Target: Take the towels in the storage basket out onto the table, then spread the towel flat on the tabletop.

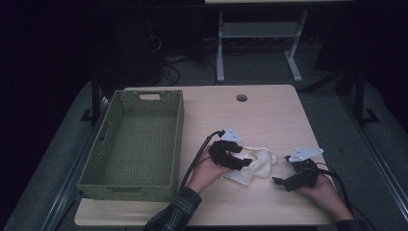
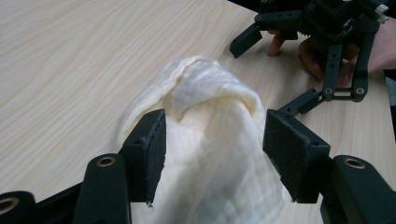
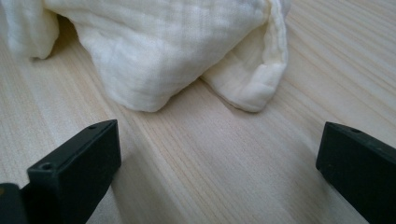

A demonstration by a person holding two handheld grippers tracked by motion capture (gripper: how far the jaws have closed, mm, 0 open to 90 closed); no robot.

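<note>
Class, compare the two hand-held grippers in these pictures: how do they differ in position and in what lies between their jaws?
The left gripper sits over the cream cloth, with cloth between its parted jaws; the right gripper rests beside the cloth on the table, with bare wood between its jaws. The left points toward the right gripper; the right points at the cloth. Both are black and open.

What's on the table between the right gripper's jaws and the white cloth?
Nothing: in the right gripper view, bare wooden table separates the open right gripper from the white cloth.

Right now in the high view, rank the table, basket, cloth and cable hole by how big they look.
1. Table
2. Green basket
3. White cloth, partly covered by the left hand-held gripper
4. Cable hole
</note>
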